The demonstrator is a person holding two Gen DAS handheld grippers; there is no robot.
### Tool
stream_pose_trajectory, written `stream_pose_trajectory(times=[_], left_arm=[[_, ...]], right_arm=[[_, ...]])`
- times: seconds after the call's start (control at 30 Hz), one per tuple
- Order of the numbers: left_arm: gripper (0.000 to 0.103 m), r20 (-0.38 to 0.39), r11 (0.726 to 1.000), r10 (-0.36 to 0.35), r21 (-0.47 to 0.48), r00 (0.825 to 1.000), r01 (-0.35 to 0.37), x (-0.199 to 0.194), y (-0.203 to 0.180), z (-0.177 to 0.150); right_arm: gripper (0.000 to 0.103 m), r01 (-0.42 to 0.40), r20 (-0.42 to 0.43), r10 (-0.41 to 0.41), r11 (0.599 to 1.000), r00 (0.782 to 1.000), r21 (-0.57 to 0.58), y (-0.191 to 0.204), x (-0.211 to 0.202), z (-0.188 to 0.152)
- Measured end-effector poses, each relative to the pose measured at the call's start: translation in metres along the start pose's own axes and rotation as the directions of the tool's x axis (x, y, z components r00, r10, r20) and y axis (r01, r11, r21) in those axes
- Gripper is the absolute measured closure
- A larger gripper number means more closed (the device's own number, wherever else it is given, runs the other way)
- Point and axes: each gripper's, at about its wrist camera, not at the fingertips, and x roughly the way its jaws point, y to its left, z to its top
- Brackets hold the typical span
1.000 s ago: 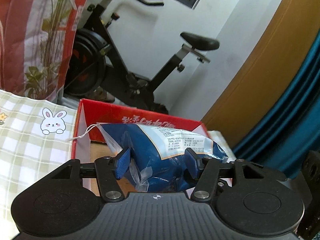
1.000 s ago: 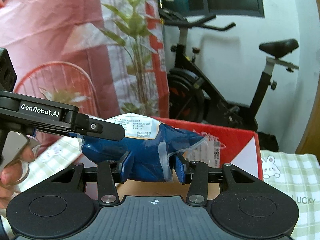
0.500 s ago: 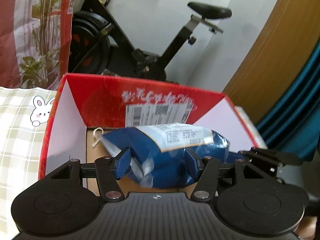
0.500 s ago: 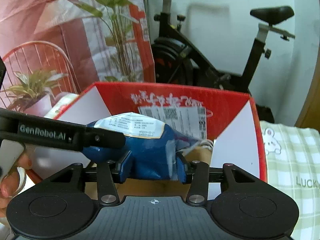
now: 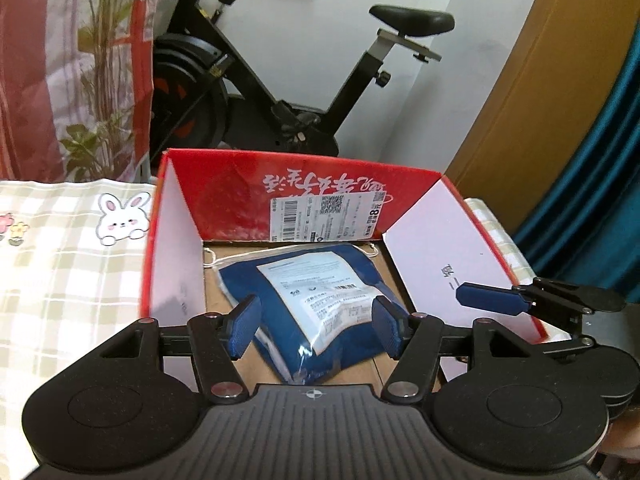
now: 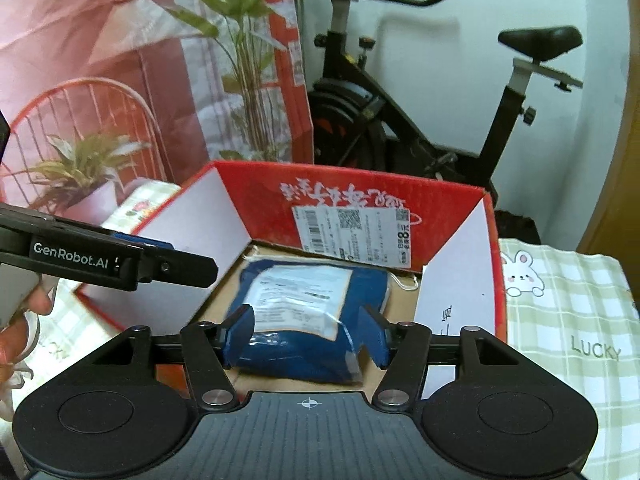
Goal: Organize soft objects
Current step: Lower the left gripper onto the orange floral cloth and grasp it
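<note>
A soft blue packet in clear plastic with a white label [image 5: 316, 300] lies on the cardboard floor of the red box [image 5: 320, 204]; it also shows in the right wrist view [image 6: 308, 312]. My left gripper [image 5: 316, 326] is open above the packet's near end, its pads apart from it. My right gripper [image 6: 306, 334] is open too, above the packet's near end. The red box [image 6: 360, 204] has white side flaps. The right gripper's finger [image 5: 492, 300] shows at the box's right flap in the left view.
A green checked cloth with a rabbit print [image 5: 60, 240] covers the surface beside the box; it also shows in the right wrist view [image 6: 568, 320]. An exercise bike [image 5: 288, 80] stands behind the box. A plant-printed red bag [image 6: 120, 80] stands behind too.
Both grippers carried the blue packet down into the red box, then opened and let it go. It now lies on the box floor.
</note>
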Motion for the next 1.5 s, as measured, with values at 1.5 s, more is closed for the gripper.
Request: stream_pose_trajectory(times=[1.5], left_arm=[[0.043, 0.000, 0.974, -0.036, -0.225, 0.999, 0.035, -0.051, 0.001, -0.164]], right_arm=[[0.046, 0.064, 0.126, -0.067, 0.998, 0.990, 0.026, 0.060, -0.055, -0.164]])
